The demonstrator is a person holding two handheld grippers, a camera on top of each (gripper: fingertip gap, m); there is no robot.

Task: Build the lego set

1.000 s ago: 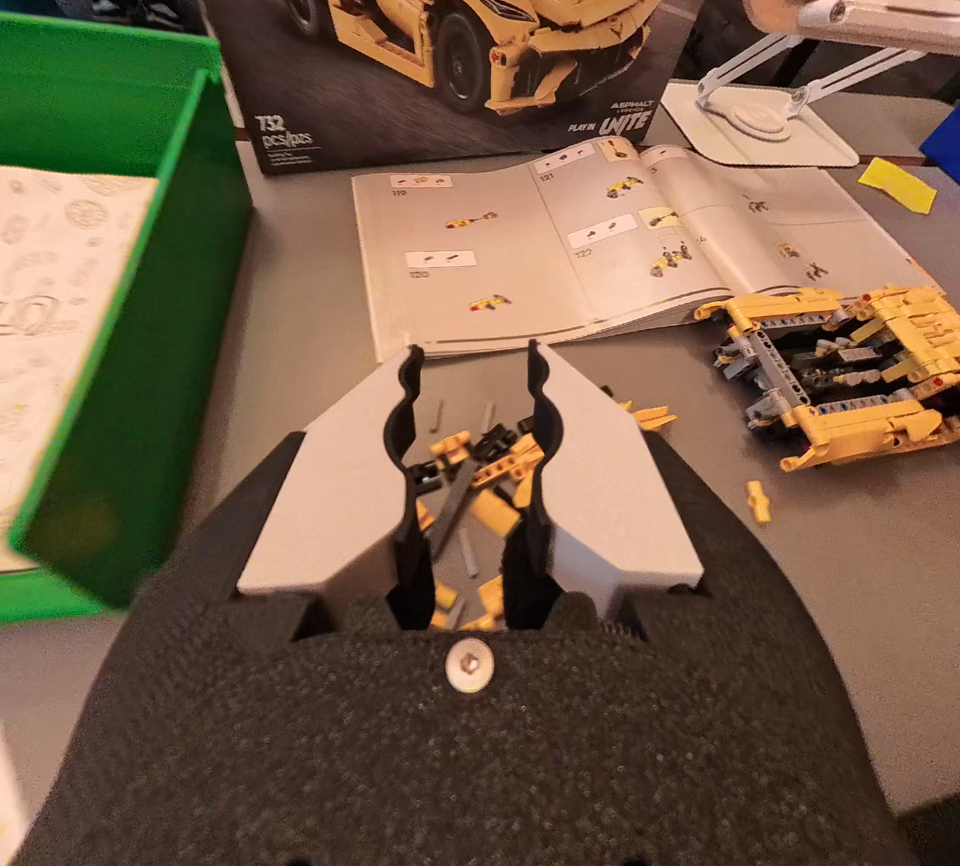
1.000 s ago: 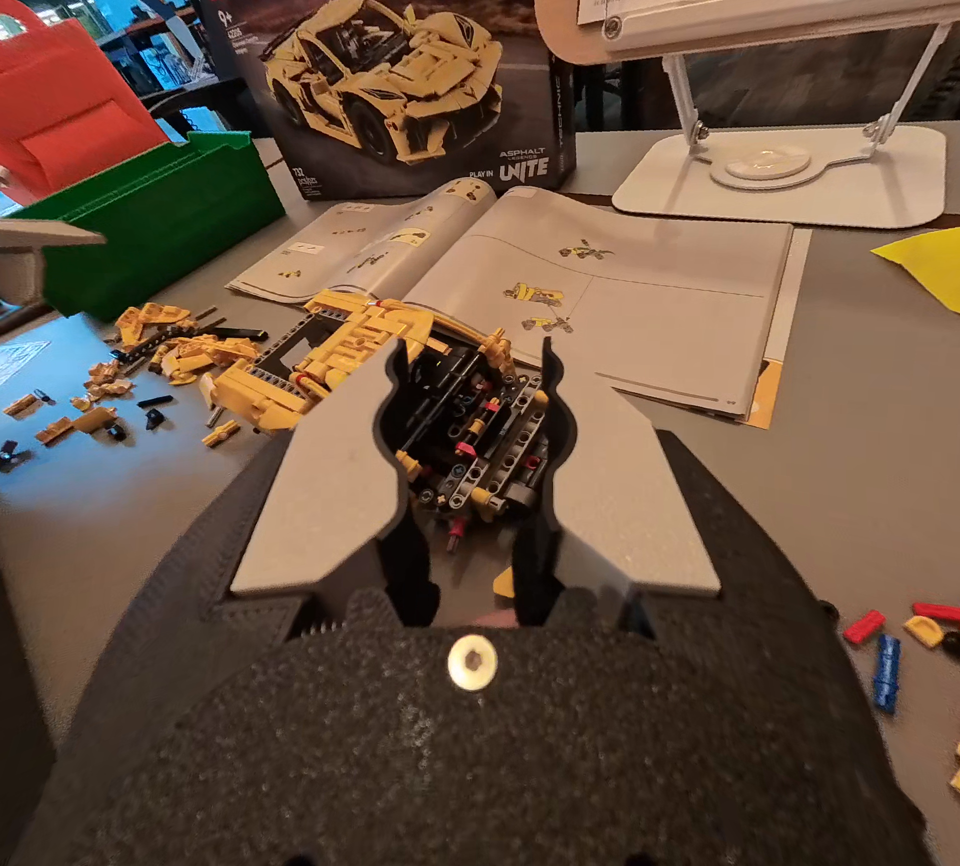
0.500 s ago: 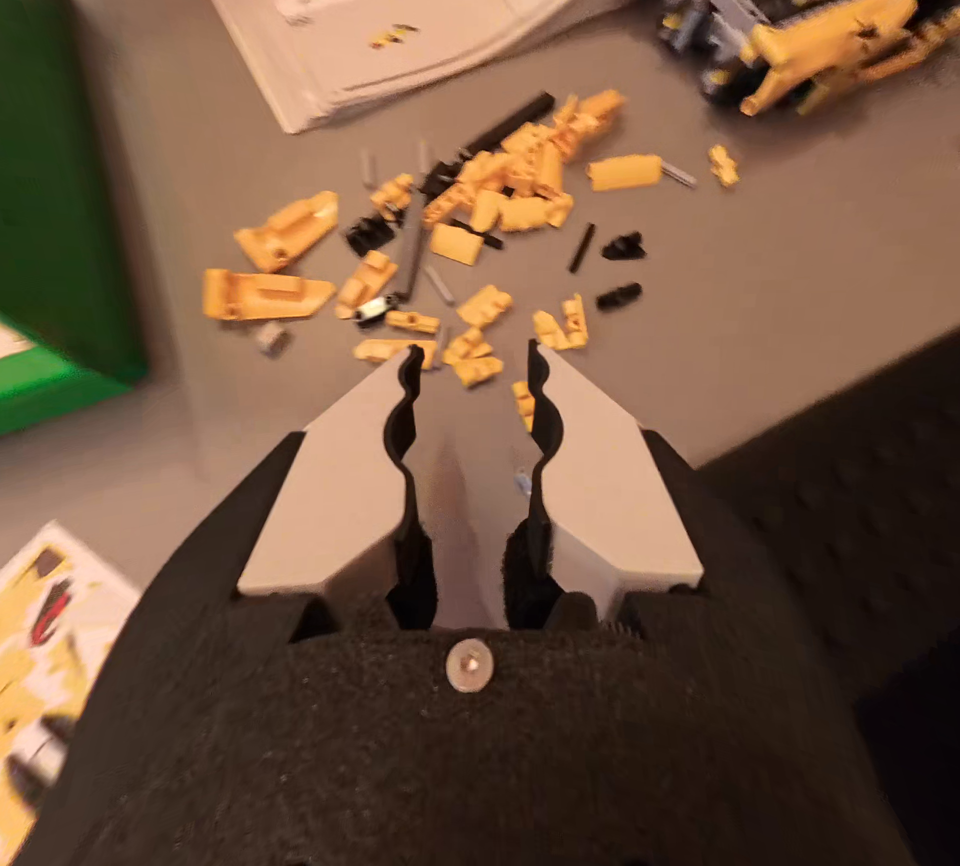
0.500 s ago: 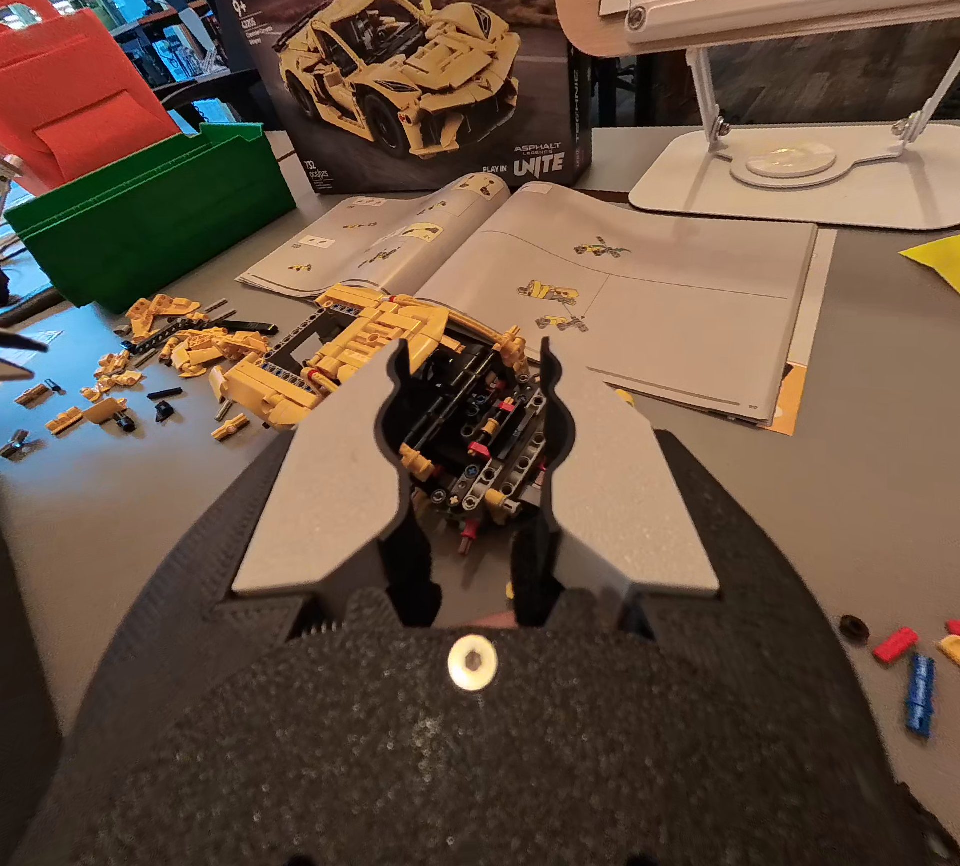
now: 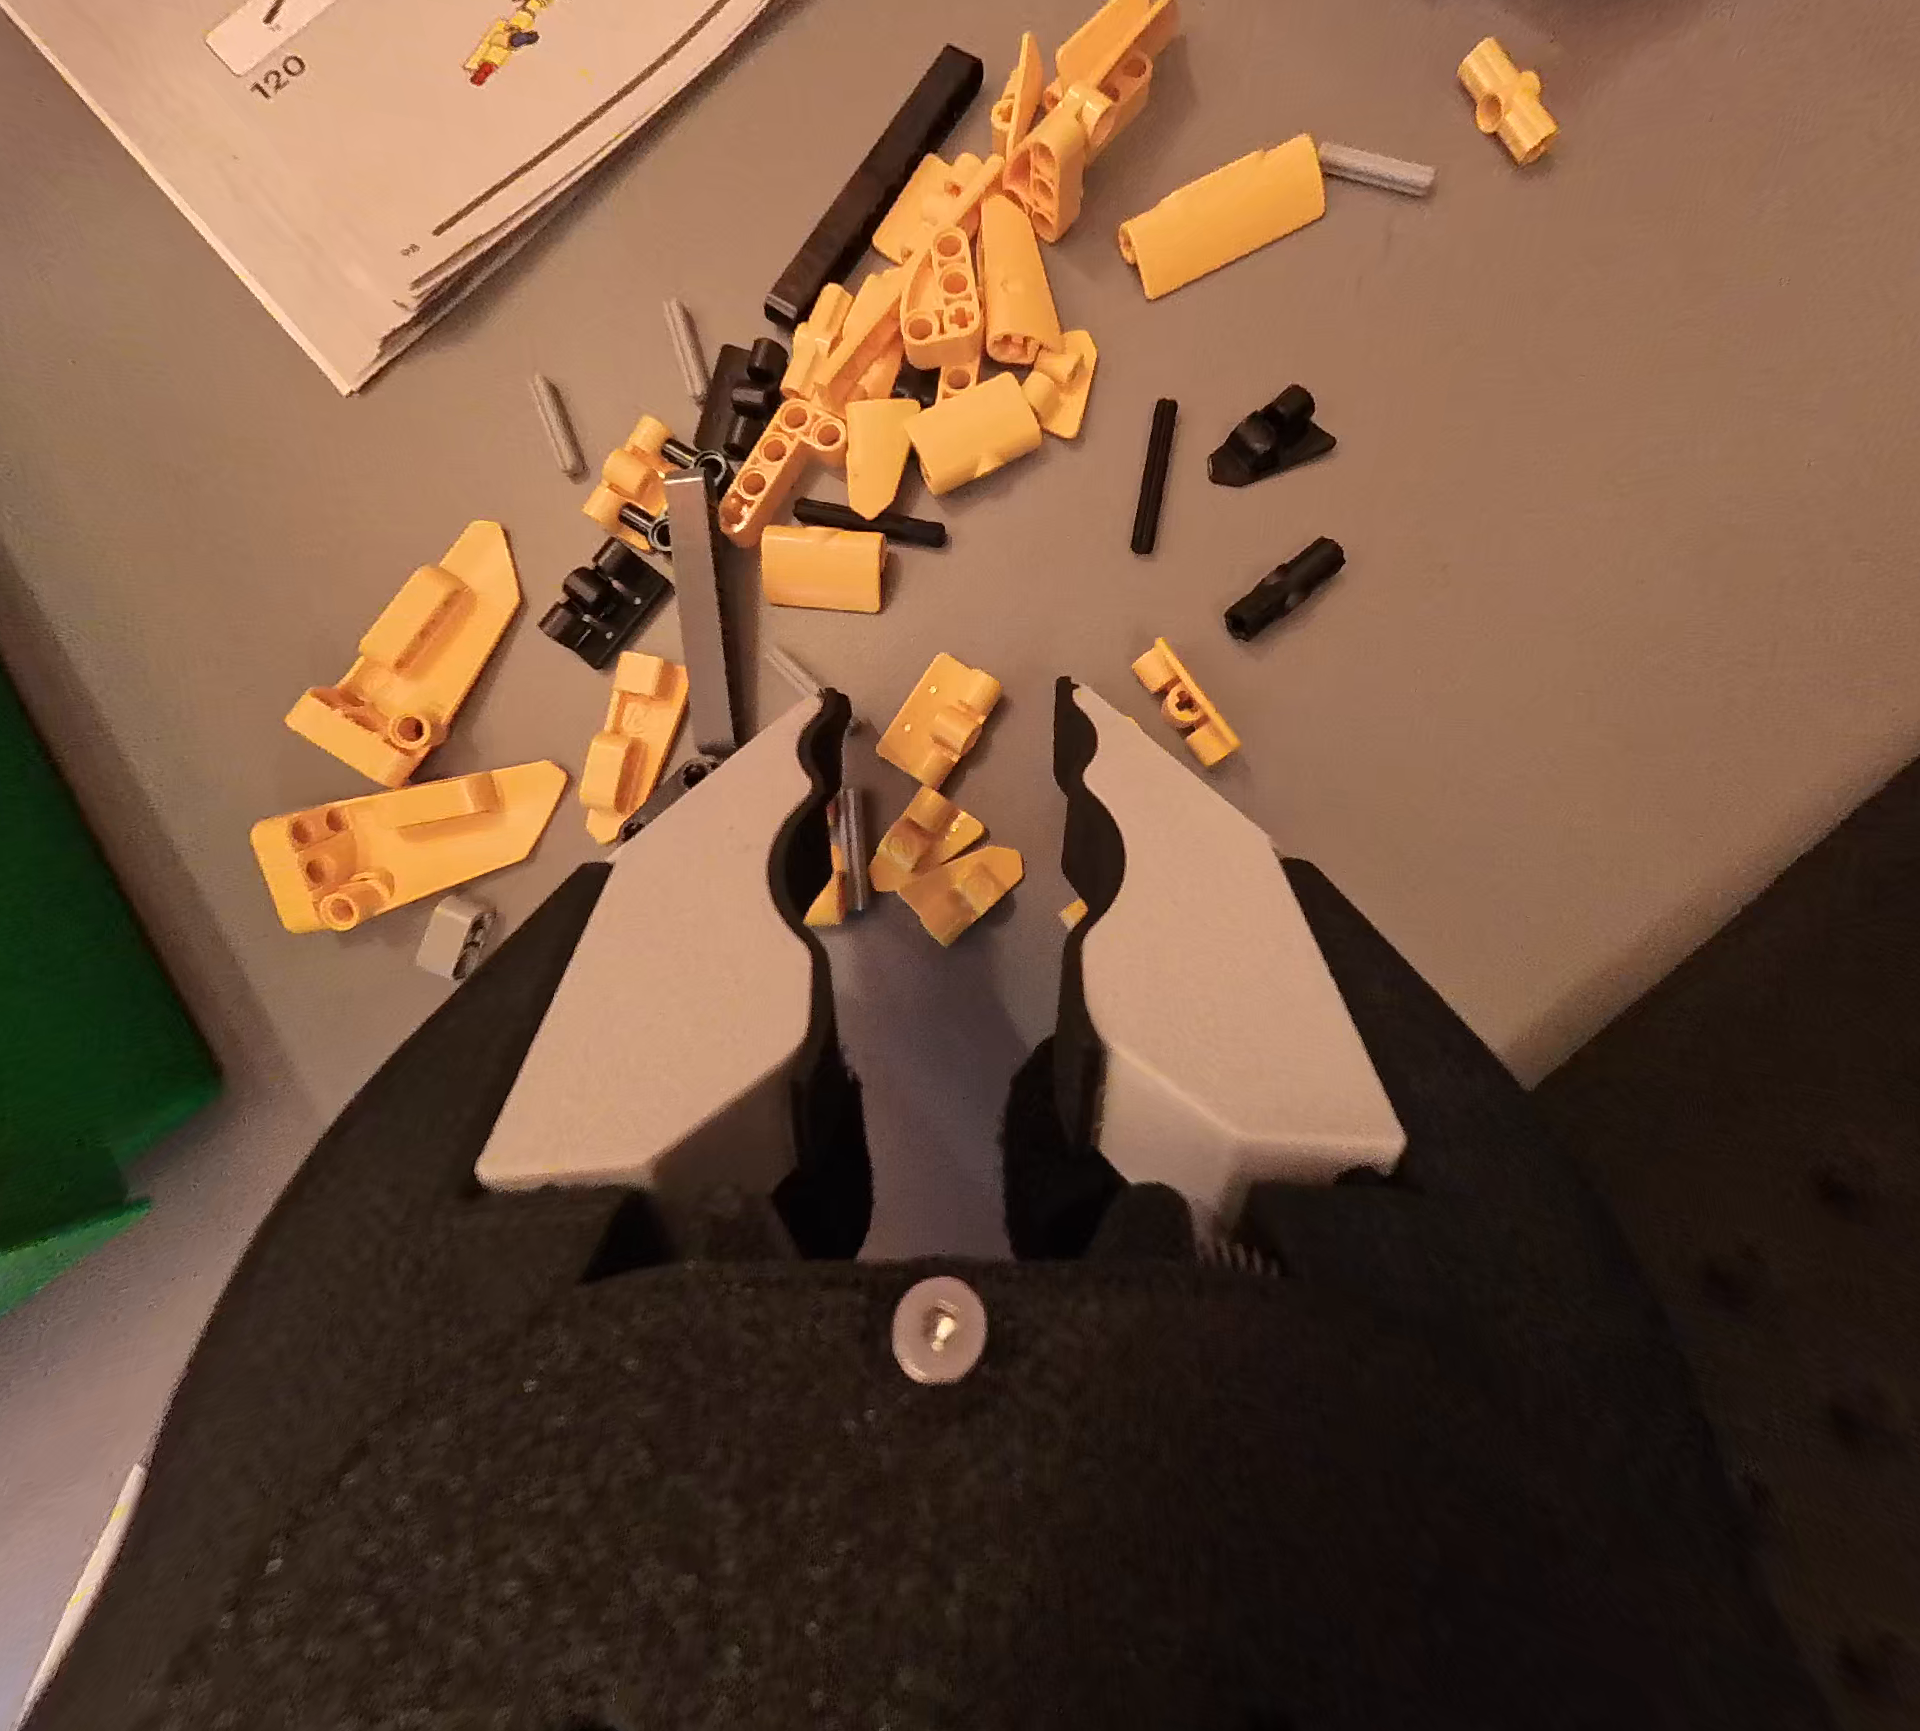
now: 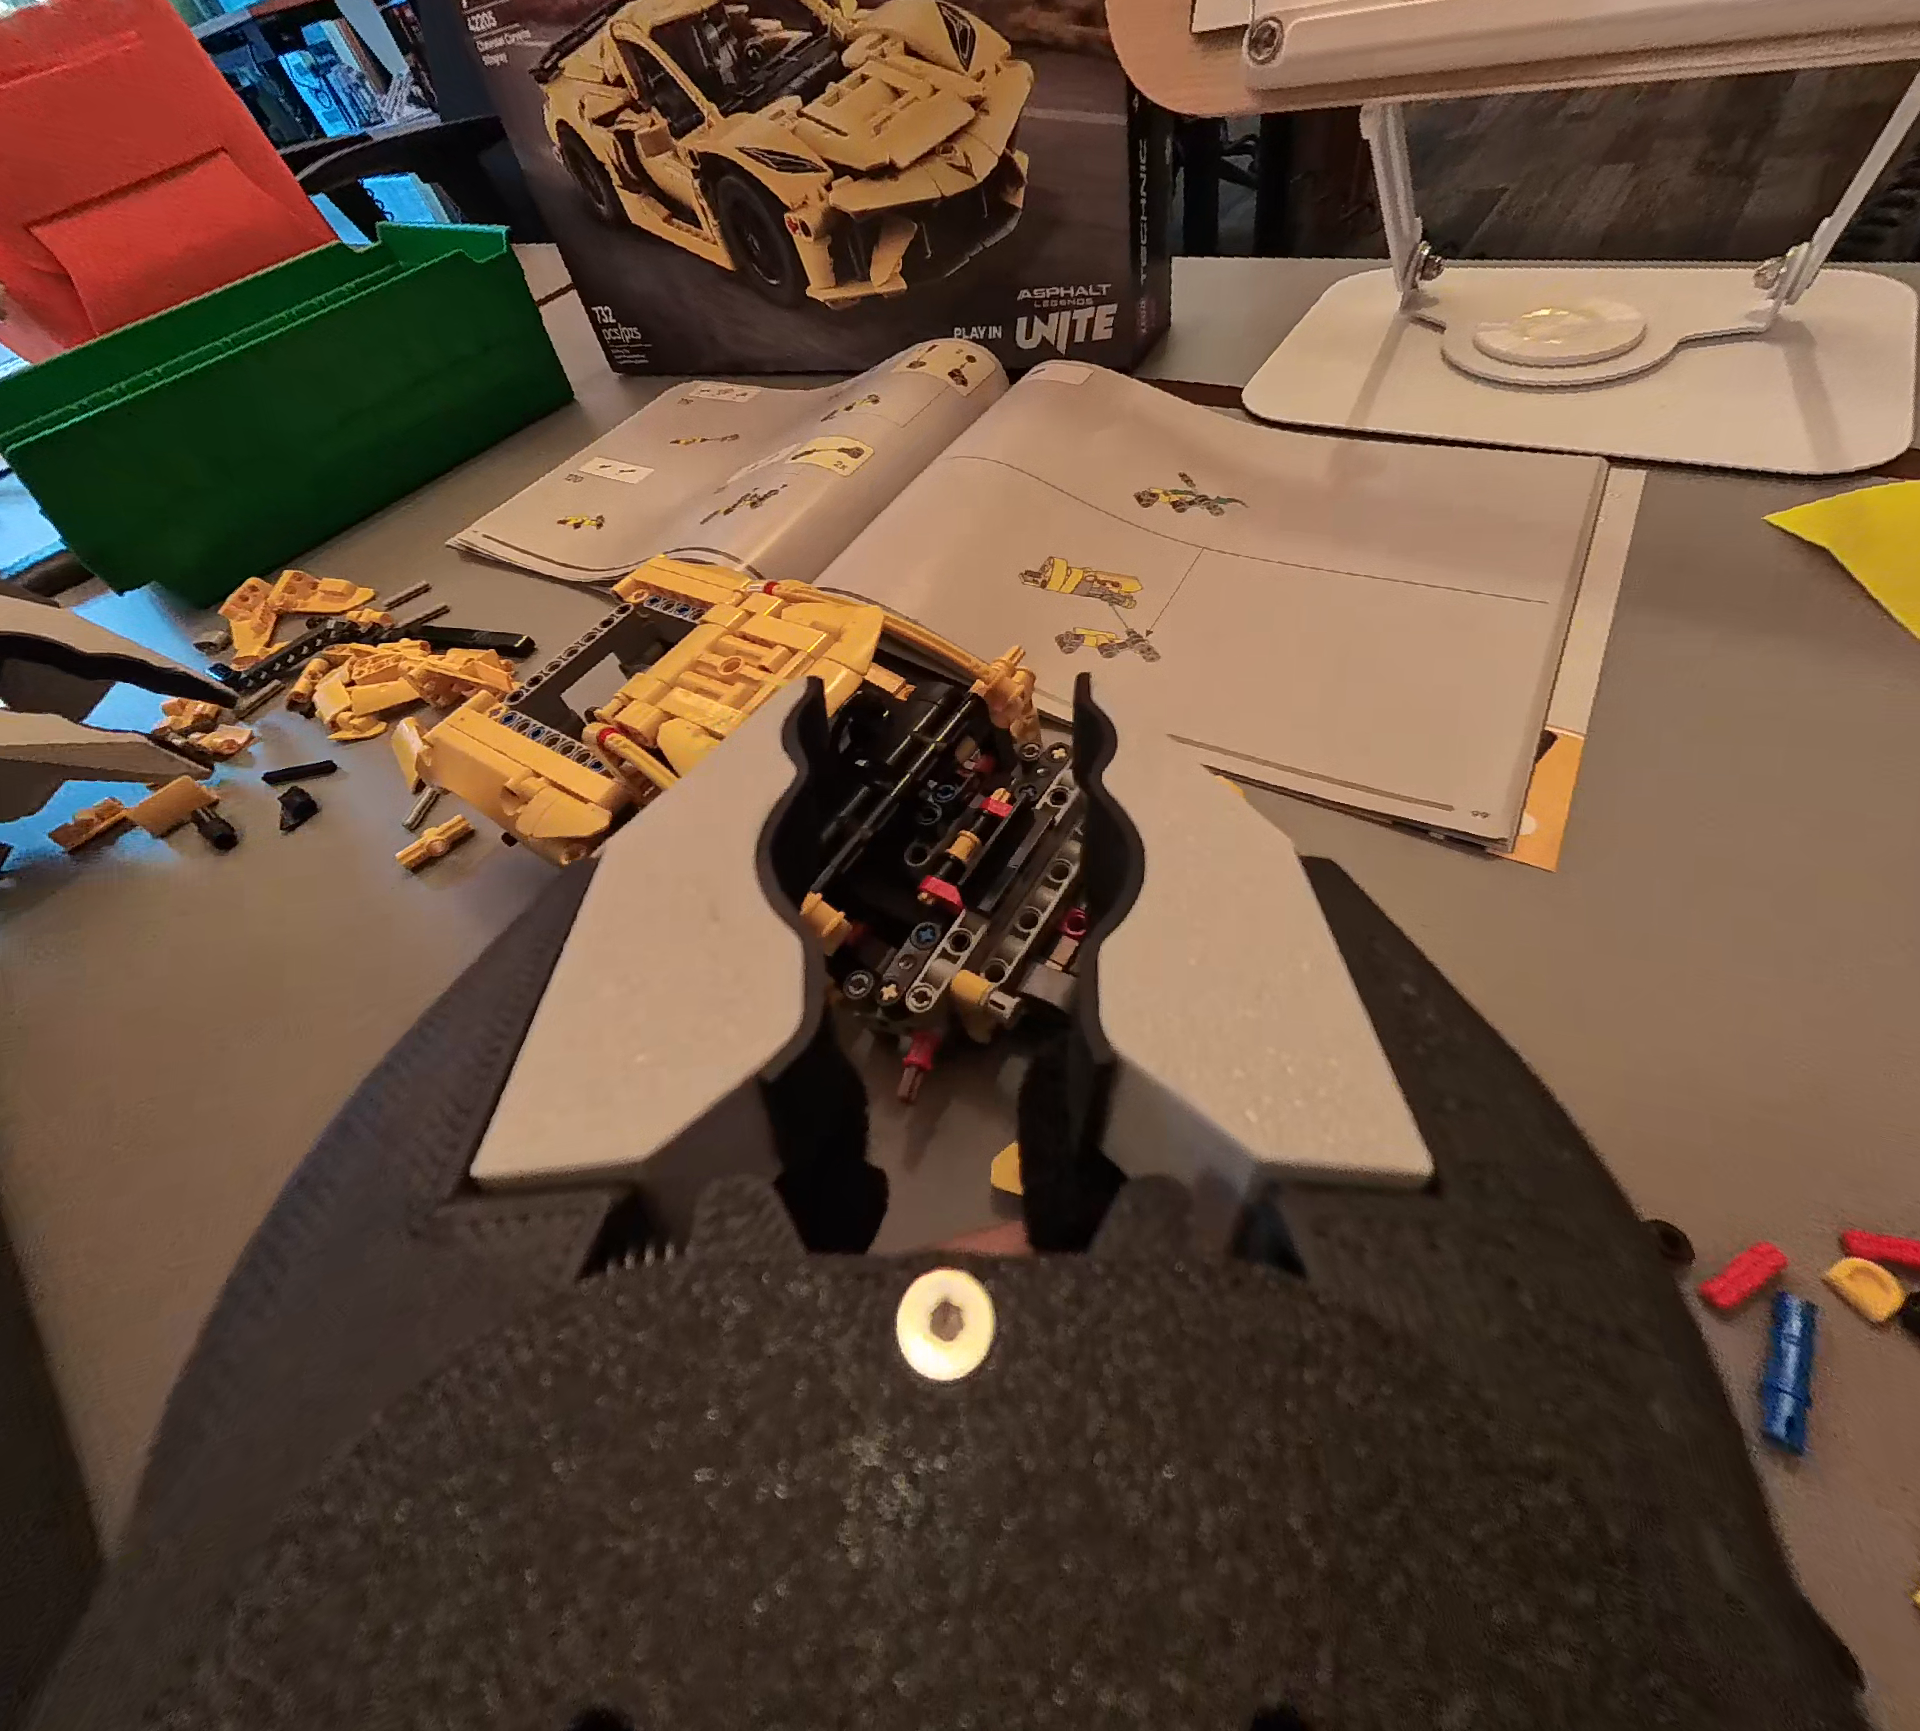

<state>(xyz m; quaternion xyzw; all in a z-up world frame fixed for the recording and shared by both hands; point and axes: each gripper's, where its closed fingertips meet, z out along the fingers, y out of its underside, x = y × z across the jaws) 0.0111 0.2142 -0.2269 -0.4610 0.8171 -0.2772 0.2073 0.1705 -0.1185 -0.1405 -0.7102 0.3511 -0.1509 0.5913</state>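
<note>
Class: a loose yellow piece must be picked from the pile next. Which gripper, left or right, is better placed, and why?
Probably the left. The left gripper hangs open directly over the loose pieces, while the right gripper sits open at the partly built car, beside the pile.

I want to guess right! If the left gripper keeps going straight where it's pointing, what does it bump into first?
Probably the small yellow pieces lying on the table between the open left gripper fingers. Depth is hard to judge, so it may reach bare table beside them.

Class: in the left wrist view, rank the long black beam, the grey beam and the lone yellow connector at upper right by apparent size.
1. long black beam
2. grey beam, nearly as long; nearer the camera, so unsure
3. yellow connector
</note>
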